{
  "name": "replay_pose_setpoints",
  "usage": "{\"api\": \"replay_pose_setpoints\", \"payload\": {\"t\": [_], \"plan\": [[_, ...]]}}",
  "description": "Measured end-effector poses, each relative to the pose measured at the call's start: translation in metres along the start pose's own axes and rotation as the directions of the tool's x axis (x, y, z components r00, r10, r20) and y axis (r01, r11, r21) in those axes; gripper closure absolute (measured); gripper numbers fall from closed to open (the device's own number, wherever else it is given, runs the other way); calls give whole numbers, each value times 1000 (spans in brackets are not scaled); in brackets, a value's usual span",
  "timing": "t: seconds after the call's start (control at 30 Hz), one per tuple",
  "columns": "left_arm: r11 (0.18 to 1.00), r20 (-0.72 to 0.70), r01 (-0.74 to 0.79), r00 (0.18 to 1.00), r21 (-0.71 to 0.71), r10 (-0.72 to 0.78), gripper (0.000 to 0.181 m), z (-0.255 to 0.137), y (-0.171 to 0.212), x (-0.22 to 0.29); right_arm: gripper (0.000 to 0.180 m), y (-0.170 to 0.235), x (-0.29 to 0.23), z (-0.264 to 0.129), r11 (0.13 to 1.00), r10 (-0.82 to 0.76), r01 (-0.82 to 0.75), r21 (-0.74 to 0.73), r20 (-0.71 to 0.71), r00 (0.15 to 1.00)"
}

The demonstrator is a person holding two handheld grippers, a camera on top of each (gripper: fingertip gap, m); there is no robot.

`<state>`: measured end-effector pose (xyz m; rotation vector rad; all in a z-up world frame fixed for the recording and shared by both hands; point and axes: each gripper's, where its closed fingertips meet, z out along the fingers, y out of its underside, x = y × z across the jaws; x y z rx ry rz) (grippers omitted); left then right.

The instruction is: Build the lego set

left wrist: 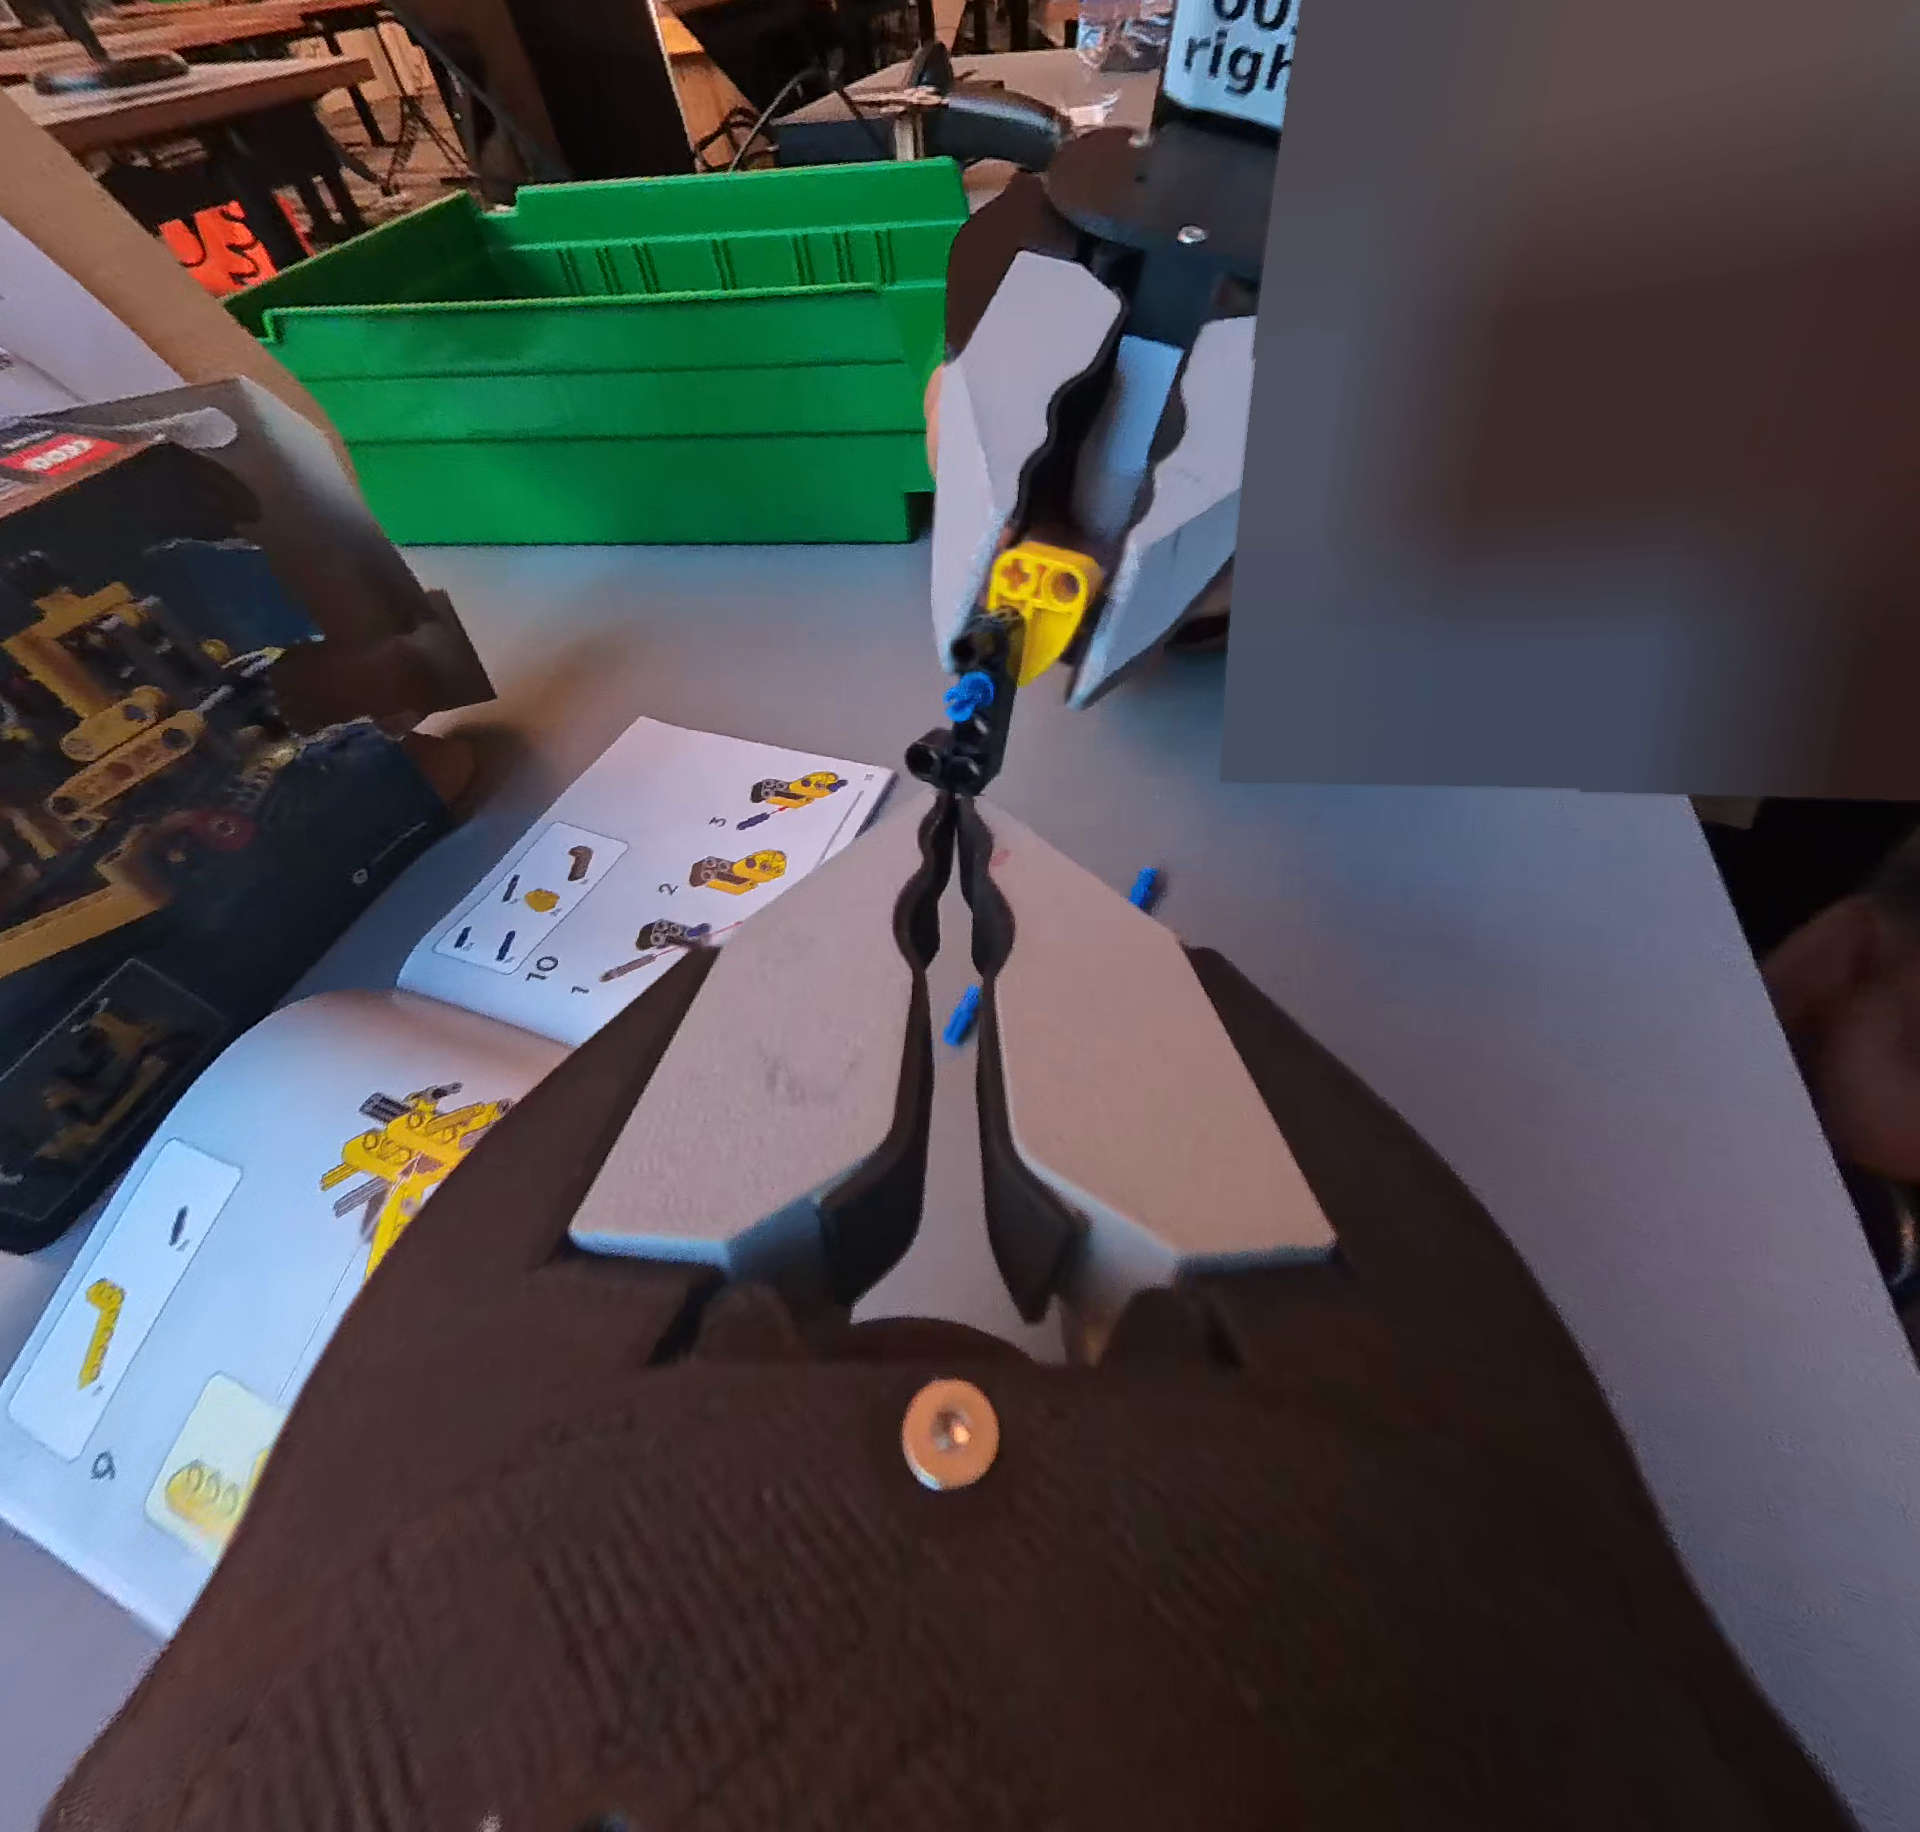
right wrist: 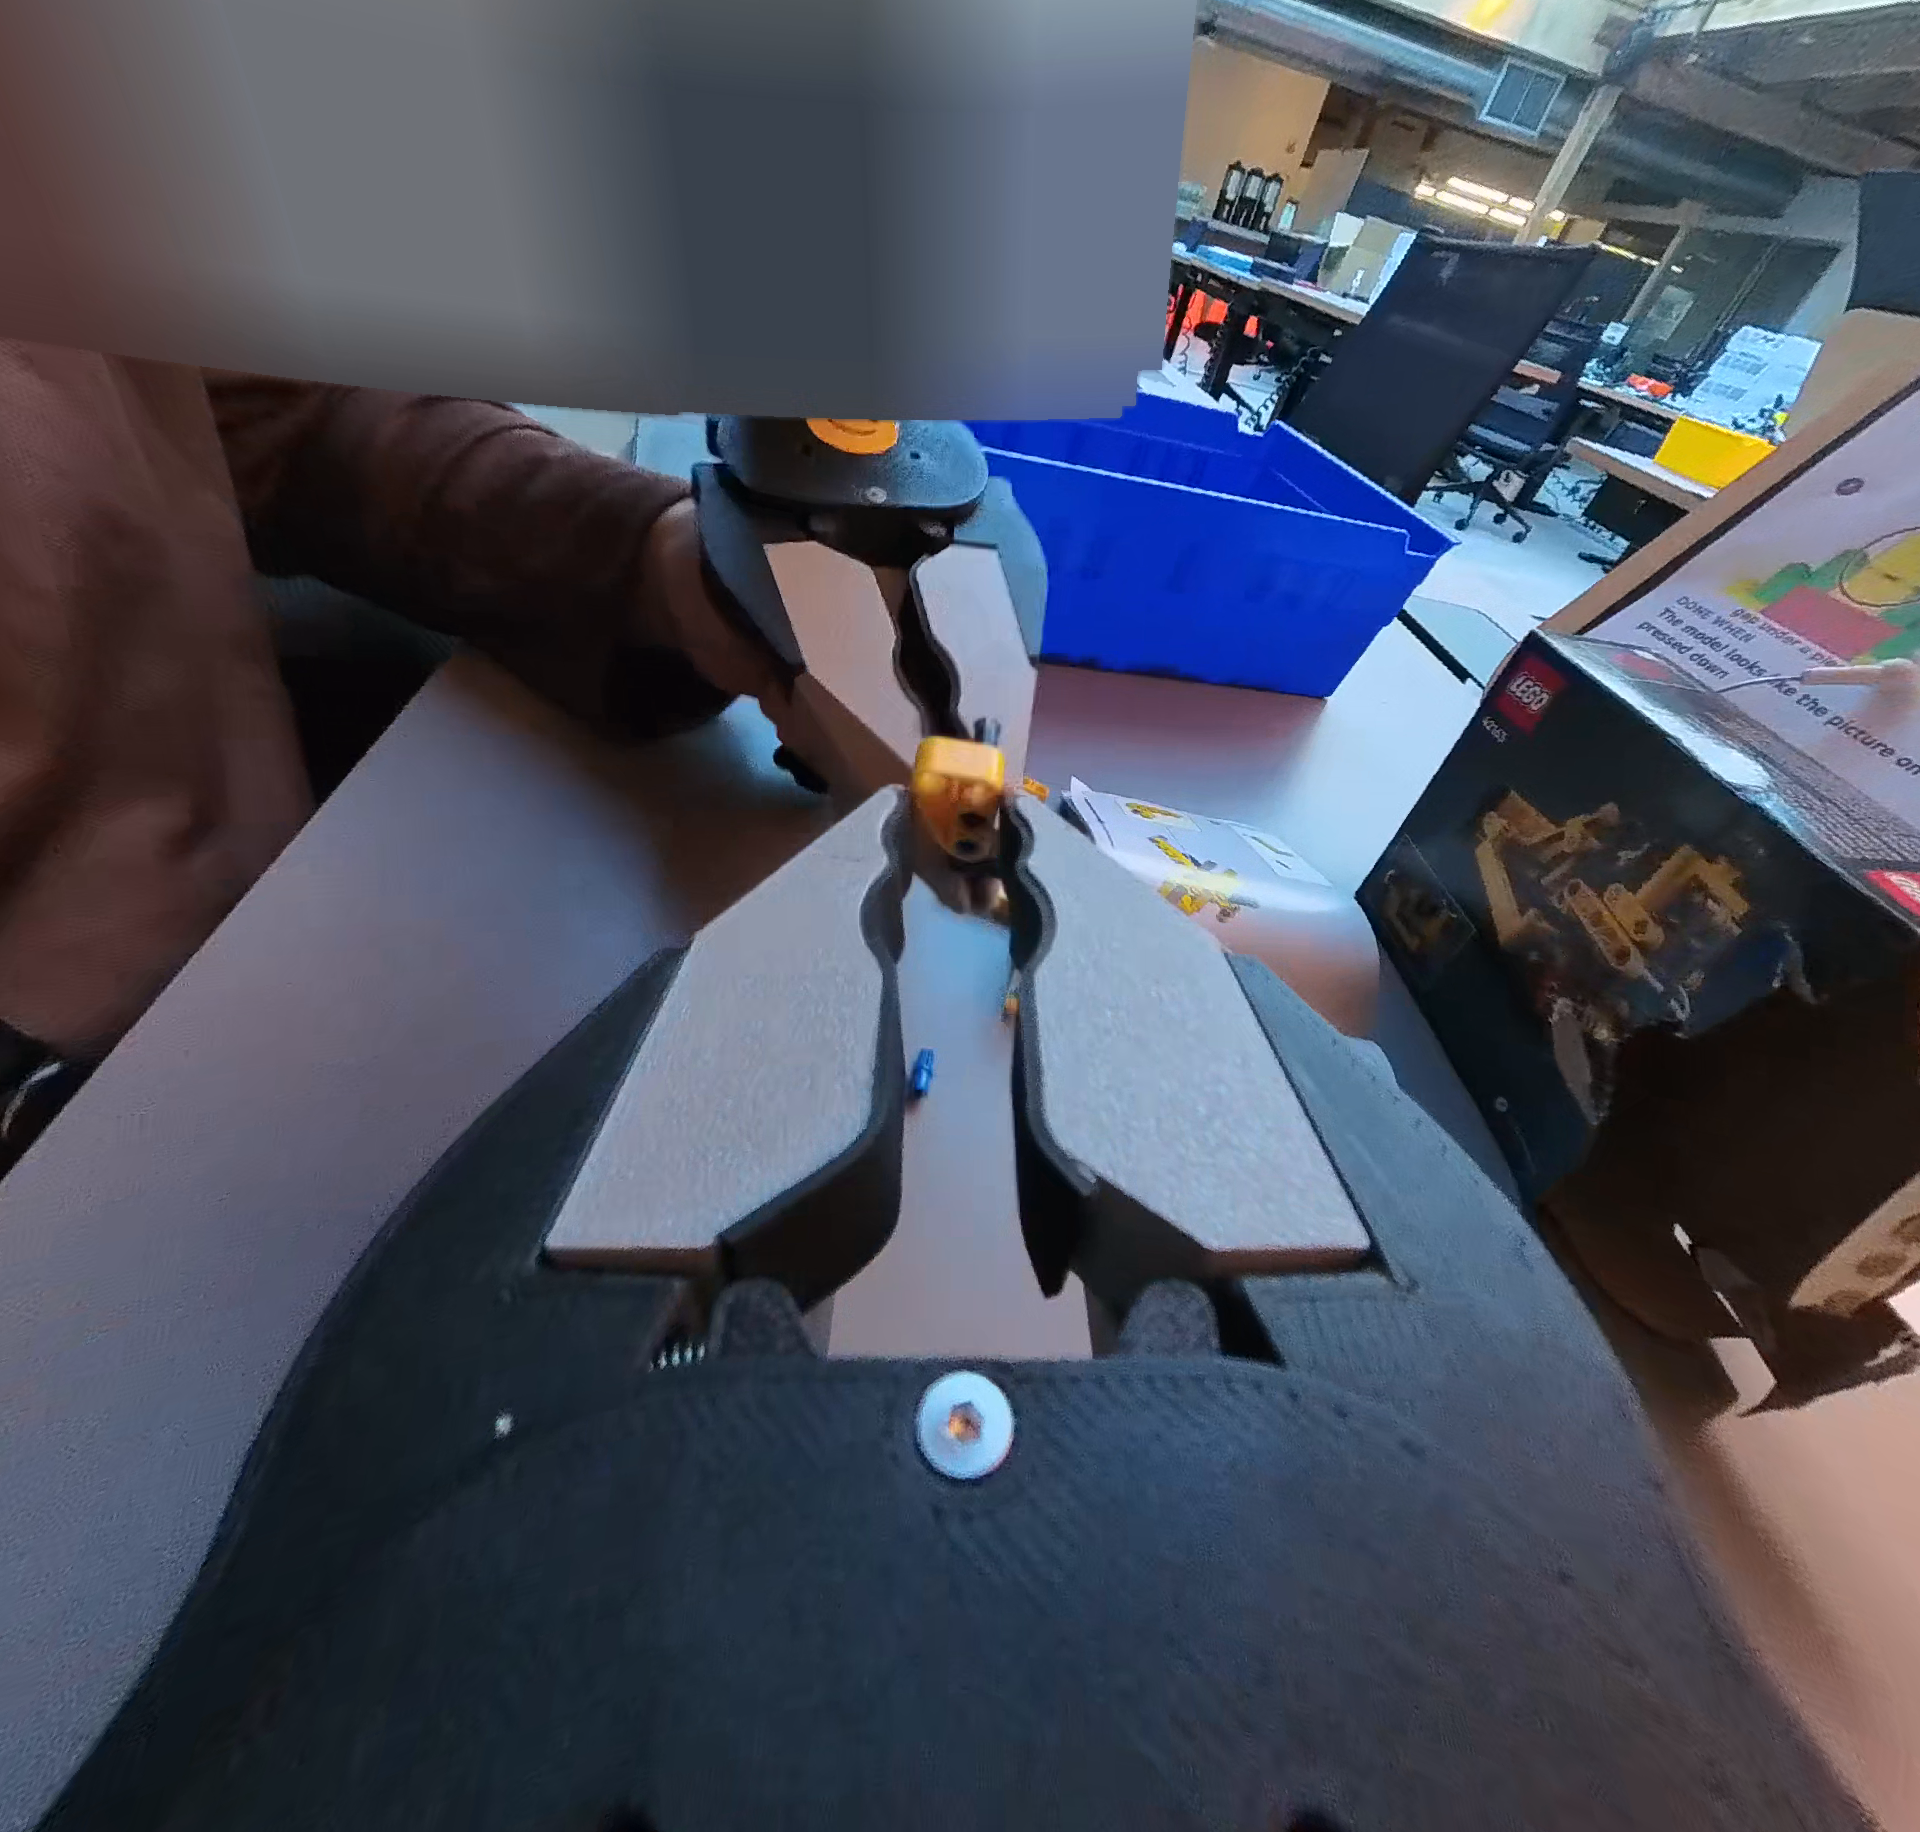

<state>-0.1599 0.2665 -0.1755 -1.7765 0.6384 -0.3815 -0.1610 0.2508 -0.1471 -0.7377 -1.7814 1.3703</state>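
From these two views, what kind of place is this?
Probably a shared workshop or lab, not a home. Rows of long work tables run behind, with an office chair, exposed ceiling ducts, and plastic parts bins: green and blue.

booklet (left wrist: 665, 868) on table (left wrist: 1351, 1003); box (left wrist: 177, 743) left, bin (left wrist: 623, 369) behind

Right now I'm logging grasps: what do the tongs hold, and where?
Left tongs pinch the black beam at its lower end; right tongs clamp the yellow piece at its sides.
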Motion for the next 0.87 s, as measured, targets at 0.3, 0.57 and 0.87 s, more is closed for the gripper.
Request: {"api": "replay_pose_setpoints", "payload": {"t": [0.3,0.57,0.87], "plan": [[990,-41,53,997,-130,-59,161,5,24,5,165,16,-7,1,996,14,-9,-84,61,998],[997,-51,-47,998,-55,44,166,6,12,15,165,9,-20,5,996,88,-83,-37,160,983],[982,-8,-79,997,-171,79,166,9,29,7,161,36,-17,-3,981,86,-54,-184,170,982]]}}
